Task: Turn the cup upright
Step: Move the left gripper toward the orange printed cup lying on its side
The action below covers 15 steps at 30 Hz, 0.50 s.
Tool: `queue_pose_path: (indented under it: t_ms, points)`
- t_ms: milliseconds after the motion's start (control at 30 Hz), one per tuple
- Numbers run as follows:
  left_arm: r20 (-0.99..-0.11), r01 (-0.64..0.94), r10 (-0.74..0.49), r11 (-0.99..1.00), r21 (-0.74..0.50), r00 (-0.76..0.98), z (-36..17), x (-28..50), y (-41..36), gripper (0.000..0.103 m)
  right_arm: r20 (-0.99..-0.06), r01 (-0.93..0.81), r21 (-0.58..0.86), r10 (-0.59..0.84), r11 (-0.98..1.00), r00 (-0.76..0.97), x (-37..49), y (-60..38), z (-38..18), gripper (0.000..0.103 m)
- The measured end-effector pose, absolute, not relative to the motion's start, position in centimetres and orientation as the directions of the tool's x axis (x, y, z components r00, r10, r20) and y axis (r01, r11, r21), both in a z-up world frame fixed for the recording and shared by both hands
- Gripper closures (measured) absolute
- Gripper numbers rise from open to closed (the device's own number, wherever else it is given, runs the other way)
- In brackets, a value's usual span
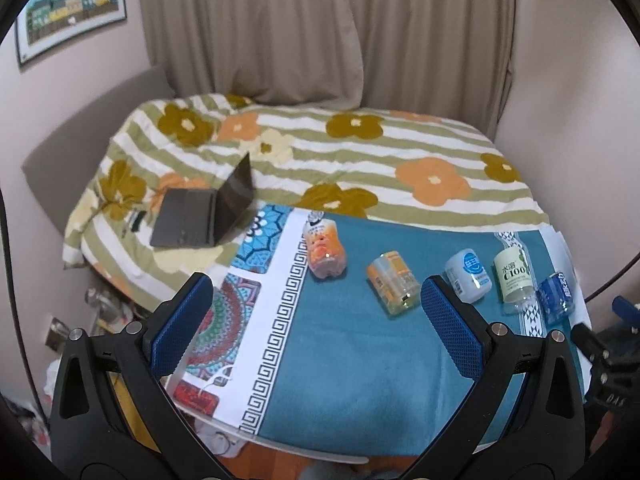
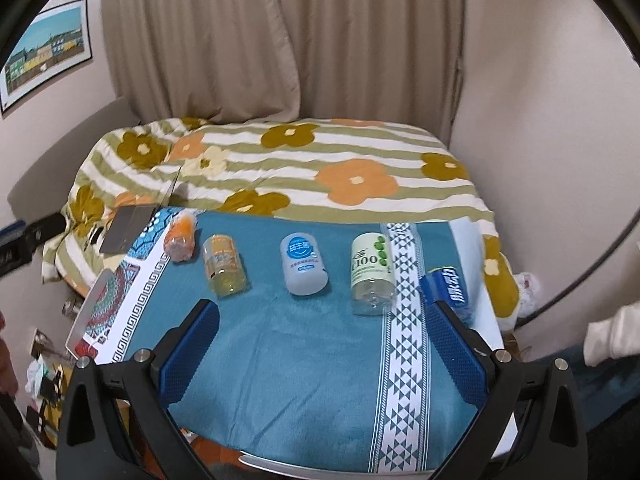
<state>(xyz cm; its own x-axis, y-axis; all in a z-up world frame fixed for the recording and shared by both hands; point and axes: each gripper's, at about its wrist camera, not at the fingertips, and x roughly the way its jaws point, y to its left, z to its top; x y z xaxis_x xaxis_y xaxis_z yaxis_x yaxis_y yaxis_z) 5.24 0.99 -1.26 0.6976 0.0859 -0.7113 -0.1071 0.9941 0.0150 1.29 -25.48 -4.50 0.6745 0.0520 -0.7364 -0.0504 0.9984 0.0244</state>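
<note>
Five cut-off plastic bottle cups lie on their sides in a row on the teal towel-covered tabletop (image 2: 304,360), from the orange peach-label cup (image 1: 325,249) to the blue-label cup (image 2: 452,290). Left gripper (image 1: 316,320) and right gripper (image 2: 324,344) hover above, fingers spread wide, holding nothing.

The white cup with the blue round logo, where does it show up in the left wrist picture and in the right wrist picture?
Left wrist view: the white cup lies on its side at right of centre, just past the left gripper's right finger.
Right wrist view: it lies near the middle, beyond the open right gripper.
Shared landmark: the pale green C100 cup lies directly to its right.
</note>
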Motion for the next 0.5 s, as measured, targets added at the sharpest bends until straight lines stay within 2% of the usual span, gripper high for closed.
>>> queue_pose_path:
  t_ms: [167, 500]
  points:
    - [-0.762, -0.101, 0.066, 0.995, 0.001, 0.644, -3.9, 9.5, 1.6, 0.000, -0.759, -0.069, 0.041, 0.076, 0.997, 0.646, 2.9, -24.9, -5.9, 0.000]
    - [-0.868, -0.088, -0.008, 0.994, -0.059, 0.497, -11.0, 19.5, 3.6, 0.000, -0.808, 0.002, 0.032, 0.025, 0.999, 0.588, 7.8, -24.2, -8.7, 0.000]
